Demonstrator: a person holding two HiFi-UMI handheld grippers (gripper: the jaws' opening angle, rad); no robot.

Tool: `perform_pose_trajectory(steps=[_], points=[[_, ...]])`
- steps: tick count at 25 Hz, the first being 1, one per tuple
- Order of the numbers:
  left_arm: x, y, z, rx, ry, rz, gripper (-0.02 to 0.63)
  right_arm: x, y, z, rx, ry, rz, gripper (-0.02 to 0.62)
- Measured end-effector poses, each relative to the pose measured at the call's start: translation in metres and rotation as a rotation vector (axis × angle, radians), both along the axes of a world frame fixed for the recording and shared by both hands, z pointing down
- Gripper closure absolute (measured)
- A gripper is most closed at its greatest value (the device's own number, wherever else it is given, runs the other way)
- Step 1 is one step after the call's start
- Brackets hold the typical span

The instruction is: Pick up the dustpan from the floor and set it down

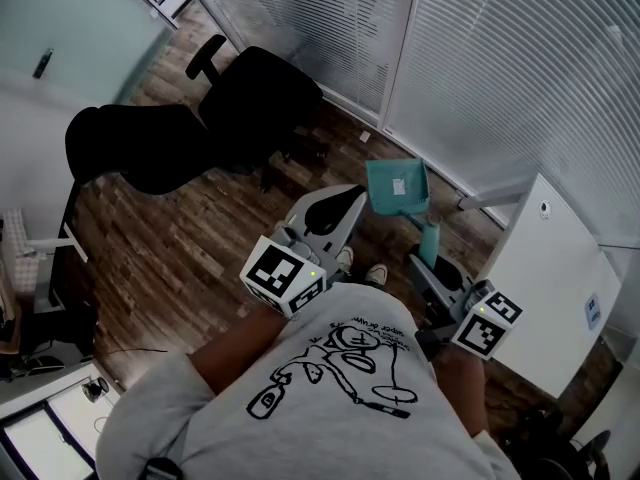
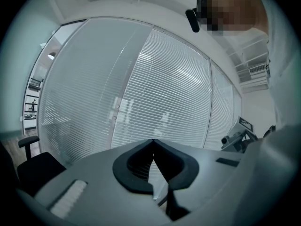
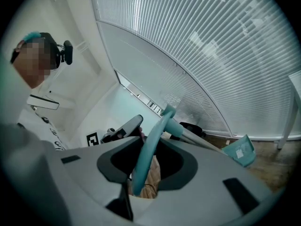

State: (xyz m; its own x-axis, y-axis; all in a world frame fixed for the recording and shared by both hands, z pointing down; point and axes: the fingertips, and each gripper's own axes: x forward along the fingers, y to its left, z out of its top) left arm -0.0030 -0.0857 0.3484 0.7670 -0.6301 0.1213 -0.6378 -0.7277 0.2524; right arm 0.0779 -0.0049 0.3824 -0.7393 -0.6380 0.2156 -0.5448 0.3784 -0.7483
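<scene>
The teal dustpan [image 1: 398, 188] shows in the head view over the wood floor by the glass wall, its long handle [image 1: 430, 240] running back toward me. My right gripper [image 1: 432, 264] is shut on that handle. In the right gripper view the handle's teal loop [image 3: 149, 147] passes between the jaws, and the pan [image 3: 240, 150] lies off to the right. My left gripper [image 1: 338, 206] is level beside the pan, to its left, apart from it. The left gripper [image 2: 153, 141] has its tips together with nothing between them.
Two black office chairs [image 1: 255, 98] [image 1: 140, 146] stand on the wood floor [image 1: 190, 258] at the left. A white cabinet [image 1: 545, 273] is close on the right. The blind-covered glass wall [image 1: 500, 58] runs behind the dustpan. My shoes [image 1: 362, 268] are just below it.
</scene>
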Motion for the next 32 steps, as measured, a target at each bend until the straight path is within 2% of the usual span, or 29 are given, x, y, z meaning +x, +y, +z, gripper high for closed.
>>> perform_pose_trajectory(steps=[11,16,24,32], points=[[-0.008,0.0,-0.003,0.002,-0.001,-0.006,0.604,-0.002,-0.006,0.018,-0.018,-0.006,0.008,0.502],[-0.011,0.002,0.001,-0.005,-0.006,-0.014,0.604,0.001,-0.006,0.037,-0.039,0.032,0.01,0.501],[-0.012,0.004,0.002,-0.006,-0.008,-0.018,0.604,0.004,-0.006,0.068,-0.052,0.036,-0.003,0.502],[-0.014,0.003,0.002,-0.007,-0.009,-0.02,0.604,0.01,-0.014,0.094,-0.063,0.011,-0.006,0.502]])
